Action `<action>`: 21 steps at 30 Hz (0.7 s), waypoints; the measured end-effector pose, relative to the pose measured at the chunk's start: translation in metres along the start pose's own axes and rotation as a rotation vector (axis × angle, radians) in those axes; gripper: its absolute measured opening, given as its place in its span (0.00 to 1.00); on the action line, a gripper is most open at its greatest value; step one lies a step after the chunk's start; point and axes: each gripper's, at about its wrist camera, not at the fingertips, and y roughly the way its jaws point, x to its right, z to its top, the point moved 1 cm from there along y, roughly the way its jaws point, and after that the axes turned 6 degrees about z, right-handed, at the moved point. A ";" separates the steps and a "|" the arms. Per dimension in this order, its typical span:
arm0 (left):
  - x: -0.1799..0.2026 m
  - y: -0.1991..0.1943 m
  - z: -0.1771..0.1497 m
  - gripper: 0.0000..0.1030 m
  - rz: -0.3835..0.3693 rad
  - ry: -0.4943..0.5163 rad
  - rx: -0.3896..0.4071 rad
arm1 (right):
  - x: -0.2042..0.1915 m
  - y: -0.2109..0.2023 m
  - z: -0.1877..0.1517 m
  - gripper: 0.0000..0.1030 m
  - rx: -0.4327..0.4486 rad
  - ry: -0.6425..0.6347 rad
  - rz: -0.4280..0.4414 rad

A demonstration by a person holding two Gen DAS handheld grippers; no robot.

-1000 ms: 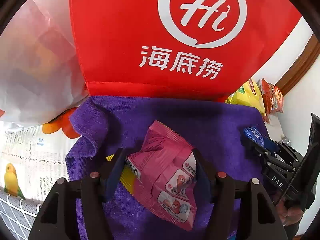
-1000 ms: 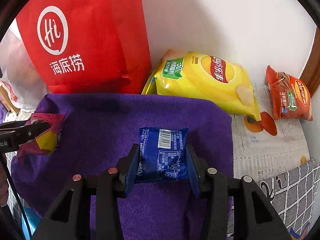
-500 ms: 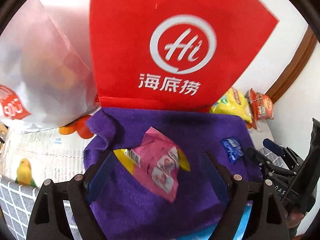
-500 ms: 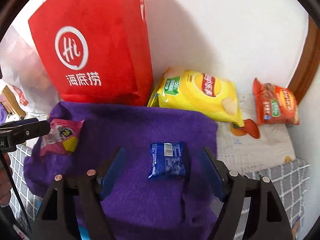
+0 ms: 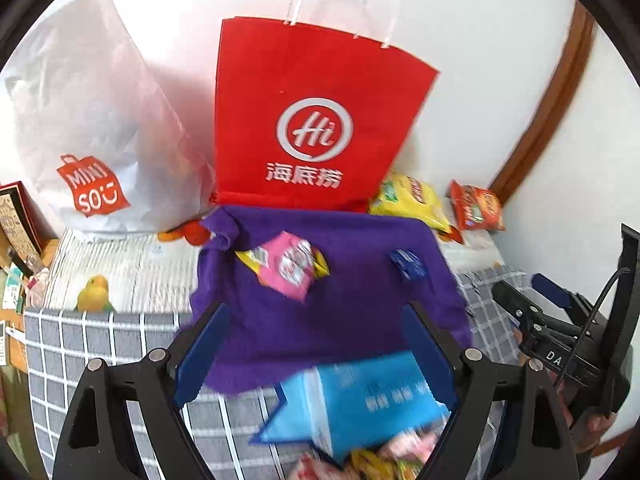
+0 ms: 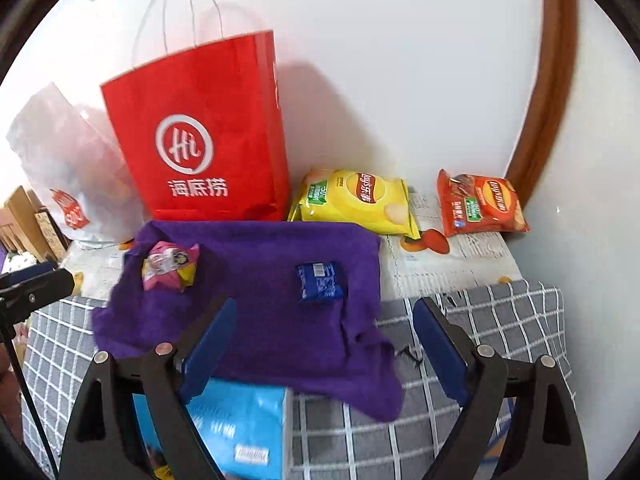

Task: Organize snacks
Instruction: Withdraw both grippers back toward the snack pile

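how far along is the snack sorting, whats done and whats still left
Done: a pink snack packet and a blue snack packet lie apart on the purple towel. In hand: nothing; the left gripper and right gripper are both open and empty, the right's jaws just opening. Left: the blue bag at the near edge holds more snacks, and the yellow chip bag and orange chip bag sit off the towel by the wall.

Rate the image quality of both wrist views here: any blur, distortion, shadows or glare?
Left wrist view: motion smear on the pink snack packet and blue bag; strong fisheye bending of the brown door frame. Right wrist view: sharper, chip-bag print readable on the yellow chip bag; the red paper bag casts a soft shadow on the wall; no harsh glare in either.
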 end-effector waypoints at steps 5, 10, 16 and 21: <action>0.002 -0.032 -0.021 0.84 0.023 0.011 0.031 | -0.002 -0.036 -0.023 0.87 0.043 0.026 0.053; 0.000 -0.055 -0.040 0.84 0.029 0.010 0.050 | 0.000 -0.057 -0.045 0.87 0.057 0.052 0.060; -0.002 -0.075 -0.058 0.84 0.025 0.006 0.064 | 0.004 -0.073 -0.066 0.87 0.039 0.067 0.026; -0.003 -0.081 -0.069 0.84 0.019 0.006 0.064 | 0.006 -0.089 -0.081 0.87 0.086 0.079 0.039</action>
